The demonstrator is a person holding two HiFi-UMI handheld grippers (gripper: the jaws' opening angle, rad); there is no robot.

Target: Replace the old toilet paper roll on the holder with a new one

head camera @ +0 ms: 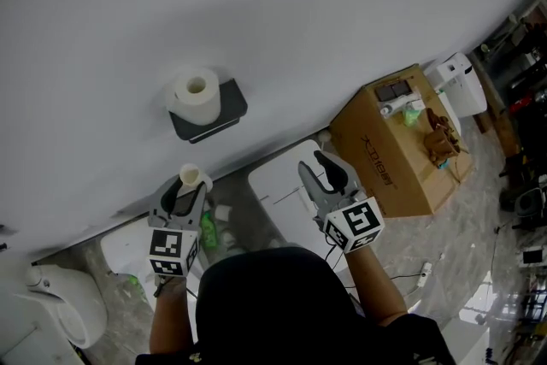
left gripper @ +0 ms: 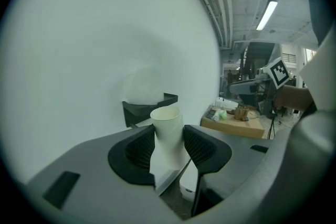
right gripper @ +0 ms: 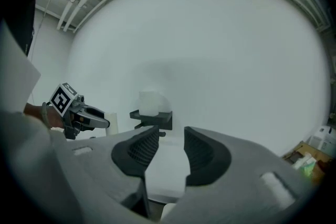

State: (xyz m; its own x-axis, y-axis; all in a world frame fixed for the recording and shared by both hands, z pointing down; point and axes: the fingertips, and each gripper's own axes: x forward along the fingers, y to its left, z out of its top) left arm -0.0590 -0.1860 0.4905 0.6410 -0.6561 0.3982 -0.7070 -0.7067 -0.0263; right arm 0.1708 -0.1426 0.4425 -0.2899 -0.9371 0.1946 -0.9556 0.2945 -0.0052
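A full white toilet paper roll (head camera: 197,96) sits on the dark wall holder (head camera: 226,117), which also shows in the left gripper view (left gripper: 140,109) and in the right gripper view (right gripper: 153,118). My left gripper (head camera: 190,185) is below the holder and to its left, shut on an empty cardboard tube (head camera: 190,176). The tube (left gripper: 167,134) stands upright between the pads, its open end up. My right gripper (head camera: 311,166) is to the right of the holder, lower down. Its jaws (right gripper: 172,147) stand a little apart with nothing between them.
A brown cardboard box (head camera: 389,145) with small items on top stands on the floor at the right, a white appliance (head camera: 461,85) beyond it. White containers (head camera: 282,184) lie at the wall's foot. A green bottle (head camera: 209,231) and a white toilet (head camera: 64,312) are lower left.
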